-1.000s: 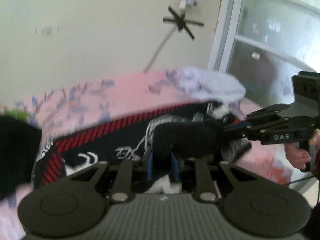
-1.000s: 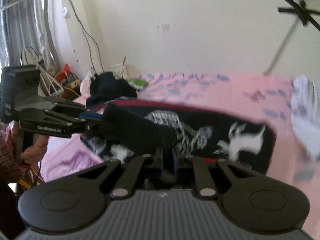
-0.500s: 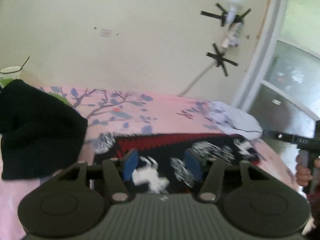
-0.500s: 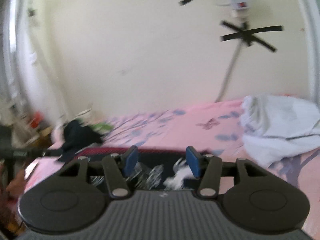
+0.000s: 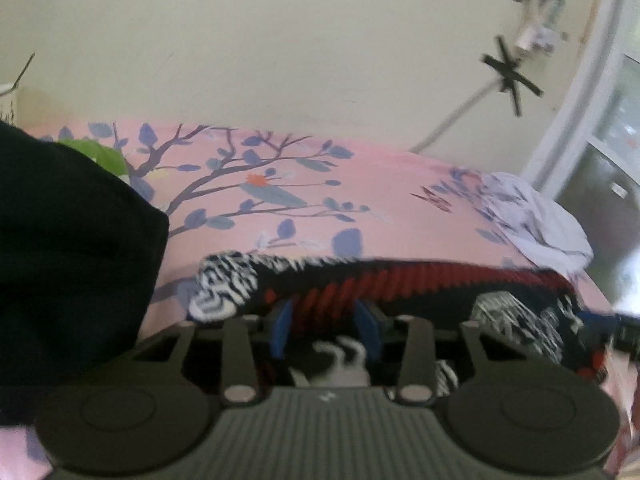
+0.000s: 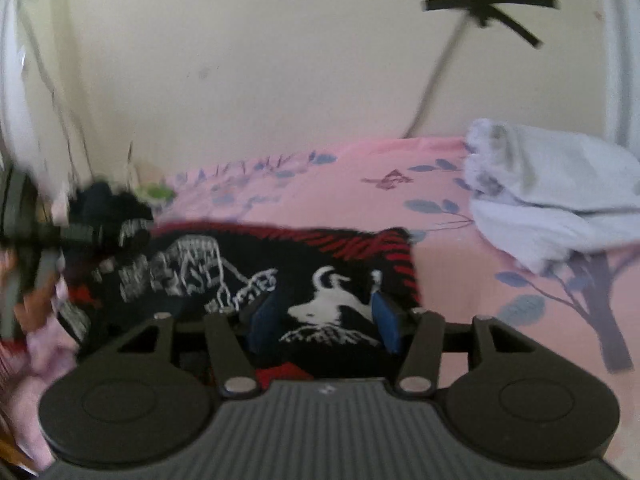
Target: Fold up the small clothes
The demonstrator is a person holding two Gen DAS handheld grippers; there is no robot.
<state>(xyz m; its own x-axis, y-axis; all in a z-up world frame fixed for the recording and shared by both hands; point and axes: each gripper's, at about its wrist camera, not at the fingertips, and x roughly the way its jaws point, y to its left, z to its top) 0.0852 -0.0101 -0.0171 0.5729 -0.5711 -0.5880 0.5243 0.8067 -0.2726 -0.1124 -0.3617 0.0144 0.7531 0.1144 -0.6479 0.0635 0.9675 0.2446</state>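
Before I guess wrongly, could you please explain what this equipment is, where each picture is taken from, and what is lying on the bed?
There is no robot here: a person holds a two-finger gripper in each hand, and each gripper carries a wide-angle camera looking forward along its fingers. The dark ribbed body low in each picture is the gripper itself.

One picture comes from the left gripper, the other from the right gripper. Both hang just over a black, red and white patterned garment lying spread on a pink floral bedsheet.

Neither gripper holds anything. The left jaws are closing and the right jaws are opening, each with the garment showing between the blue pads, unpinched.

Also on the bed are a dark garment and white cloth.
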